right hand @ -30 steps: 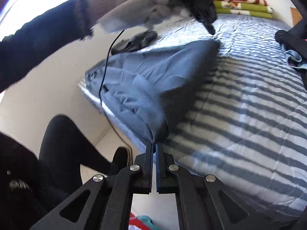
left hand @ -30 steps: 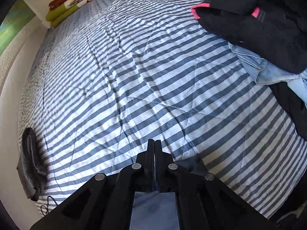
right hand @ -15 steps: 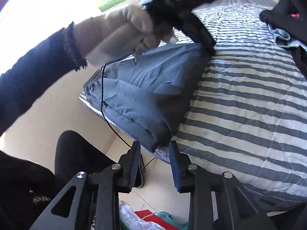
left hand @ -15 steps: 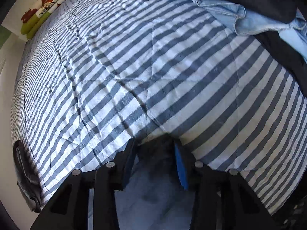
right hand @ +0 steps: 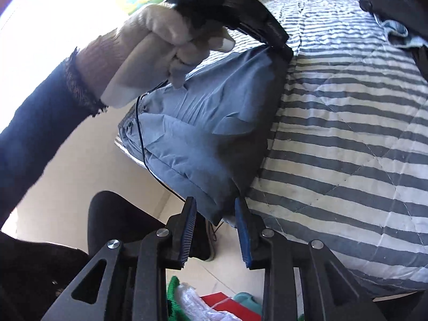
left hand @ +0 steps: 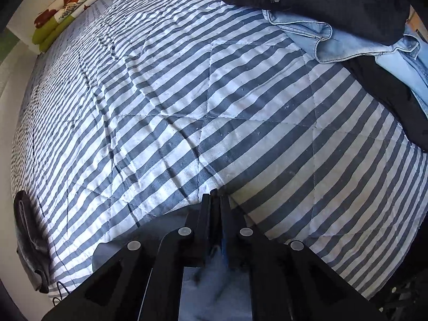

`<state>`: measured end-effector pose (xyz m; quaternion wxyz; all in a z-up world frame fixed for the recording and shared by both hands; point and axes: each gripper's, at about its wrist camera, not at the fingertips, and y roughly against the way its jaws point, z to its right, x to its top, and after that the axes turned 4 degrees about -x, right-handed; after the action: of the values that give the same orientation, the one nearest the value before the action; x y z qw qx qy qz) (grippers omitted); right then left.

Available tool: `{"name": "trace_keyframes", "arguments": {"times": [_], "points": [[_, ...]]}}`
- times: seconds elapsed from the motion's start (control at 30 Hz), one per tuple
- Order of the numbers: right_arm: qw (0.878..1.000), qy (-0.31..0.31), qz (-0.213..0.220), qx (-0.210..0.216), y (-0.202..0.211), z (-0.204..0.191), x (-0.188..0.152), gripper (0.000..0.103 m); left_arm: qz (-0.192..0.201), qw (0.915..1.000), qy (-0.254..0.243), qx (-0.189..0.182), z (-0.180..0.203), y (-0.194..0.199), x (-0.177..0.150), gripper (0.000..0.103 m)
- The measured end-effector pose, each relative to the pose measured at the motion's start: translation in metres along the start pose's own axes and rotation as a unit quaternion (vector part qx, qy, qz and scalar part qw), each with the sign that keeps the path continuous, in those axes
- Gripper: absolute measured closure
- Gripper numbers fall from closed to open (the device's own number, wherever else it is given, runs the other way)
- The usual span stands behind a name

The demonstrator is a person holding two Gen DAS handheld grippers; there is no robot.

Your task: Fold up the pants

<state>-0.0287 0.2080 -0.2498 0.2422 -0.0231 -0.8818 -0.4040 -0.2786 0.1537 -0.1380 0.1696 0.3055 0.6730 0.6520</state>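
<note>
The blue-grey pants (right hand: pixel 214 123), which a second ago hung taut between two clamped grippers, now lie in a loose fold along the near edge of the striped bed (right hand: pixel 347 139). The left gripper (left hand: pixel 215 200), having let go for a moment, is closing again, its jaws nearly together on the far corner of the pants; the right gripper (right hand: pixel 215 208) stands partly open and is closing, the near corner between its pads but not yet pinched. With part of the pants overhanging that bed edge, a one-sided pull could drag them floorward or skew the fold. Beyond the pants, a heap of dark and denim clothes (left hand: pixel 334 21) crowds the bed's far side.
</note>
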Motion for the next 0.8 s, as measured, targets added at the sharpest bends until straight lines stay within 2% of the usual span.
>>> {"name": "trace_keyframes", "arguments": {"times": [0.1,0.2,0.3,0.33,0.4,0.5,0.57,0.67,0.73,0.8], "points": [[1.0,-0.004,-0.013,-0.011,-0.008,0.002,0.004,0.087,0.0,1.0,0.0,0.0,0.004,-0.002,-0.001,0.097],[0.999,0.01,-0.024,-0.024,-0.018,-0.002,0.003,0.088,-0.002,1.0,-0.003,0.001,0.007,0.004,-0.002,0.097],[0.999,0.024,-0.023,-0.041,-0.022,-0.006,0.002,0.099,0.003,1.0,-0.001,0.003,0.008,0.007,-0.003,0.098],[0.998,0.026,-0.022,-0.046,-0.02,-0.008,0.002,0.1,0.007,1.0,0.0,0.002,0.008,0.011,-0.004,0.098],[0.998,0.032,-0.01,-0.047,-0.006,-0.016,0.003,0.1,0.016,0.9998,0.006,-0.005,0.005,0.019,-0.004,0.098],[0.995,0.073,0.024,-0.061,0.022,-0.035,0.004,0.101,0.027,0.9994,0.019,-0.013,-0.006,0.029,-0.003,0.098],[0.995,0.067,0.026,-0.065,0.021,-0.034,0.0,0.102,0.026,0.9992,0.026,-0.012,-0.011,0.028,-0.001,0.098],[0.996,0.05,-0.008,-0.078,-0.01,-0.024,-0.012,0.103,0.016,0.9986,0.045,-0.021,-0.015,0.013,0.0,0.098],[0.995,0.059,-0.035,-0.07,-0.023,-0.024,-0.026,0.103,0.015,0.9983,0.055,-0.001,-0.021,0.003,0.002,0.098],[0.994,0.064,-0.045,-0.077,-0.025,-0.027,-0.032,0.103,0.014,0.9969,0.072,-0.027,-0.027,0.002,0.004,0.098]]}}
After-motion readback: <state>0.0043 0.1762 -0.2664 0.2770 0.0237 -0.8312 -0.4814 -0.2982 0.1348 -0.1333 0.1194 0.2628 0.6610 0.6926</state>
